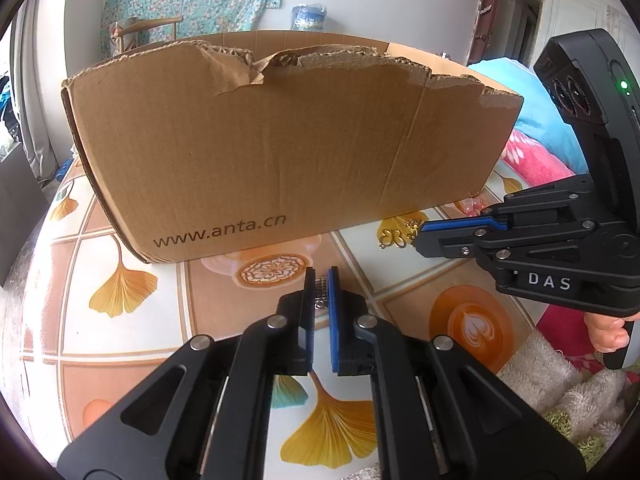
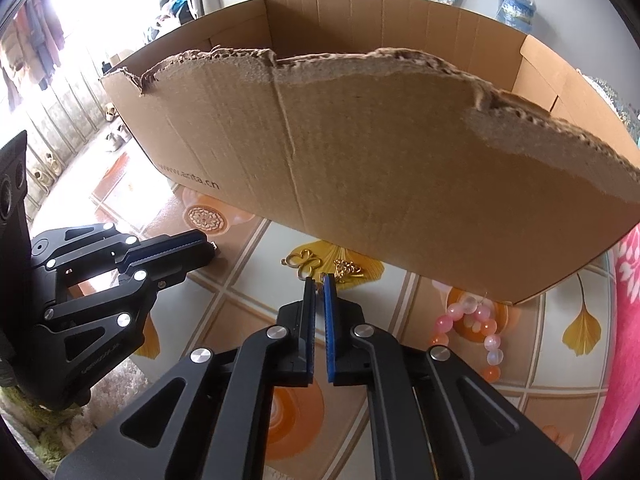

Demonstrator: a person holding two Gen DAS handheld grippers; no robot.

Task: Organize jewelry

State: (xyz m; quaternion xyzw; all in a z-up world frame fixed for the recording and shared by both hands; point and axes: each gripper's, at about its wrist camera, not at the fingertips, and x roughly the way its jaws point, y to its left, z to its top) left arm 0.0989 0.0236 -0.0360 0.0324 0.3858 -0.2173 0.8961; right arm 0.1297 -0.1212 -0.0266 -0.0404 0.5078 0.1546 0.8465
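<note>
Cardboard box (image 2: 360,152), top edge torn, stands on the patterned tablecloth (image 1: 120,240); the visible part of its inside shows no jewelry, the floor of it is hidden by the near wall.

Left to right, in front of the box:
- Left gripper (image 1: 321,280): jaws nearly closed on a small silver metal piece (image 1: 321,285), held just above the cloth. Not yet in the box.
- Gold chain with clover-shaped clasp (image 2: 306,262): lying on the cloth just beside the box's near wall. Right gripper (image 2: 319,280) is down on it, jaws closed to a narrow slit with a gold link (image 2: 320,279) apparently between the pads; grip looks thin, cannot confirm it is secure.
- Pink bead bracelet (image 2: 476,328): on the cloth near the box's right corner, untouched.

Judgement: early stage. Two pieces gripped but none delivered; bracelet left to collect.
</note>
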